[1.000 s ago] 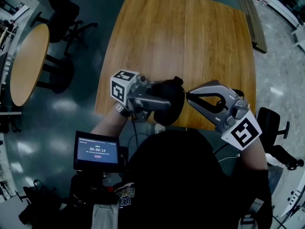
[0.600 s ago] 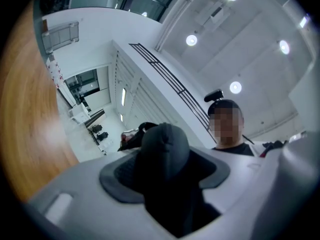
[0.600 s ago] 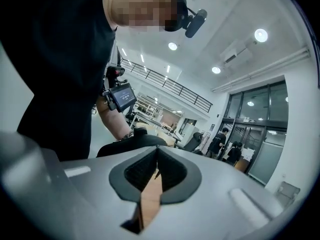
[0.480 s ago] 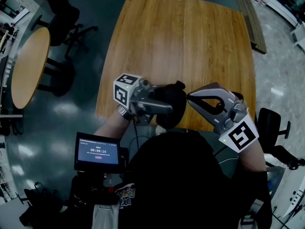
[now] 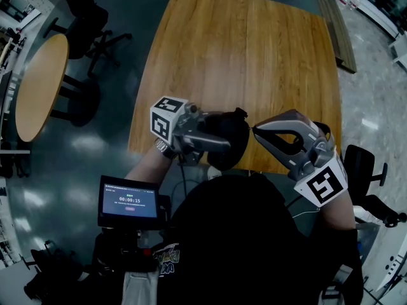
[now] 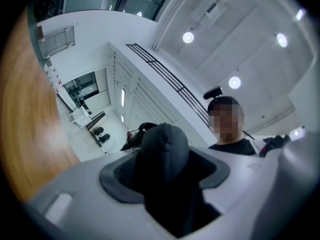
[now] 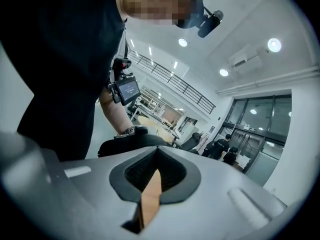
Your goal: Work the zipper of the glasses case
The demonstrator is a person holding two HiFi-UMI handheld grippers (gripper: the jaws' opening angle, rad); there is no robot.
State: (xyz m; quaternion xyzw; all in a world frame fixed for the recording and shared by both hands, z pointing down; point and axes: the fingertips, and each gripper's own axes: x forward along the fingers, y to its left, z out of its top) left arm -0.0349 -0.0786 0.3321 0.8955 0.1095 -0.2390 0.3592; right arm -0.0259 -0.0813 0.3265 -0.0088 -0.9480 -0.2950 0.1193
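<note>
The black glasses case (image 5: 234, 132) hangs over the near edge of the wooden table (image 5: 241, 49). My left gripper (image 5: 219, 142) is shut on it from the left, jaws wide around its body. In the left gripper view the case (image 6: 165, 149) fills the gap between the jaws. My right gripper (image 5: 254, 130) comes in from the right, shut, with its tips at the case's right edge. In the right gripper view the tips (image 7: 157, 151) meet just short of the case (image 7: 127, 141). No zipper pull can be made out between them.
A round side table (image 5: 38, 84) and black chairs (image 5: 86, 18) stand on the floor to the left. A small screen (image 5: 130, 202) sits at the person's waist. Another chair (image 5: 362, 164) stands at the right, behind the right gripper.
The right gripper's marker cube has sunk slightly towards the person while its tips stay at the case's right edge. The left gripper and the case have hardly moved.
</note>
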